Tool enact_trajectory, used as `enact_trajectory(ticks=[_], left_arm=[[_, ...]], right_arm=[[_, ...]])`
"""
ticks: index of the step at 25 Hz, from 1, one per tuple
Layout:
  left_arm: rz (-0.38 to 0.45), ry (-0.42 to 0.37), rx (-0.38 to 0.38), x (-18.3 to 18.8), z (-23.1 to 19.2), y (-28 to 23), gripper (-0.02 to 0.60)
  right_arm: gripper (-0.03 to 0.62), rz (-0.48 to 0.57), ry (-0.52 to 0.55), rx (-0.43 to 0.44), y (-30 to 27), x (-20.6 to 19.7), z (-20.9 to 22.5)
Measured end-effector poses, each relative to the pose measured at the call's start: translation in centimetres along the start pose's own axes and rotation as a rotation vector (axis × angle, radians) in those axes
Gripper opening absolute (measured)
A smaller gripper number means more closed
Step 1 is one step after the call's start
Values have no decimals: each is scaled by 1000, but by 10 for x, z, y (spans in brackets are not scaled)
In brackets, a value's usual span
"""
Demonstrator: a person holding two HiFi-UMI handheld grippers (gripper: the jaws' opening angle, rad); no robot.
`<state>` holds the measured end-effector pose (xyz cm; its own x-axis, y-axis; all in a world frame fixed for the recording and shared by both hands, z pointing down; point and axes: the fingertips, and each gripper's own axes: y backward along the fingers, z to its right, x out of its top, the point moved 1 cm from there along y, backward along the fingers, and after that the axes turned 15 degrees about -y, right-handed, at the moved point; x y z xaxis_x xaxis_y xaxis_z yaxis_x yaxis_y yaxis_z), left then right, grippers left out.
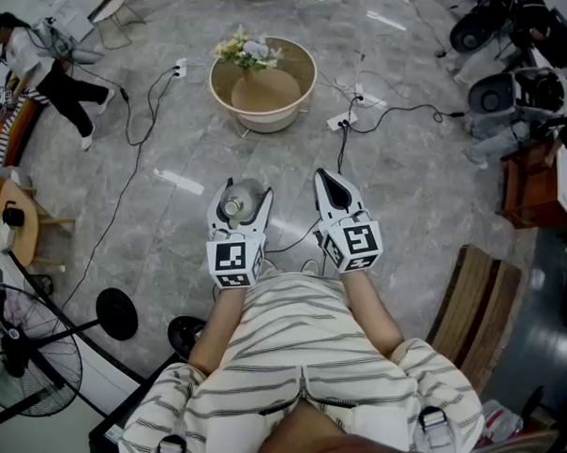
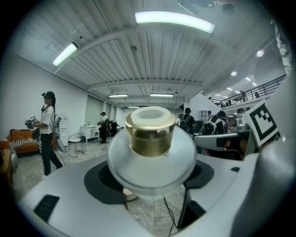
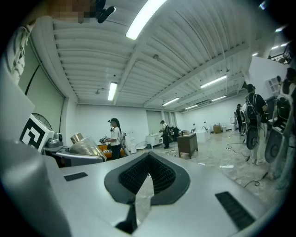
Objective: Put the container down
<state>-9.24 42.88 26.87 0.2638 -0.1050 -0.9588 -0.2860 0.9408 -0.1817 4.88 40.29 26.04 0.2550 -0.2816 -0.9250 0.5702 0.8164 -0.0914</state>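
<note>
A clear, round-bodied container (image 1: 238, 203) with a gold cap (image 2: 150, 132) is held in the air in front of the person's chest. My left gripper (image 1: 240, 198) is shut on it, its dark pads (image 2: 107, 179) pressing the body (image 2: 152, 157) from both sides, cap pointing forward. My right gripper (image 1: 327, 181) hovers beside it at the same height, shut with nothing between its ribbed pads (image 3: 159, 172). In the right gripper view the container (image 3: 86, 147) shows at the left, sticking out of the left gripper (image 3: 69, 156).
On the grey stone floor ahead stands a round beige tub (image 1: 295, 59) with flowers (image 1: 247, 51). Cables and a power strip (image 1: 342, 122) lie between it and me. A fan (image 1: 27, 359) and a black round base (image 1: 116, 314) stand at the left, a wooden bench (image 1: 470, 307) at the right. A person (image 1: 42, 67) stands far left.
</note>
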Motion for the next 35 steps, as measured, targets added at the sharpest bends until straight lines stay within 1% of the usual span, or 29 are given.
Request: enact_trajectory(ticks=[5,8,11,13,18,21,27,32,35], left_arm=[[0,1,-25,-10,-14,6,328],[0,3,-48,-19,-18,11,328],[3,36,-82,-25,-24,11,328],[-1,44,-96,-30,-26,12,328],[4,47,-101,-39,-33,16,328],[4,38,-105,-40,-33,12,328],[0,17,-114,-34,-40,-15,328],[-9,-5,-119,-27,-45,-43,328],[-19,-6,-103,-26,-49,-69,328]], right_arm=[[8,3,-1,20,-9,-10,-21],[8,-3,0,-3,-12,-19,-28],[8,1,2,-43,-12,-22,-33],[8,1,1,-67,-8,-25,-36],[8,8,13,-85,-9,-31,-44],[8,18,19,-79,-11,-30,-45],[8,26,11,-74,-30,-21,-32],[8,34,-17,-85,-58,-11,-6],[8,33,-14,-78,-77,-7,12]])
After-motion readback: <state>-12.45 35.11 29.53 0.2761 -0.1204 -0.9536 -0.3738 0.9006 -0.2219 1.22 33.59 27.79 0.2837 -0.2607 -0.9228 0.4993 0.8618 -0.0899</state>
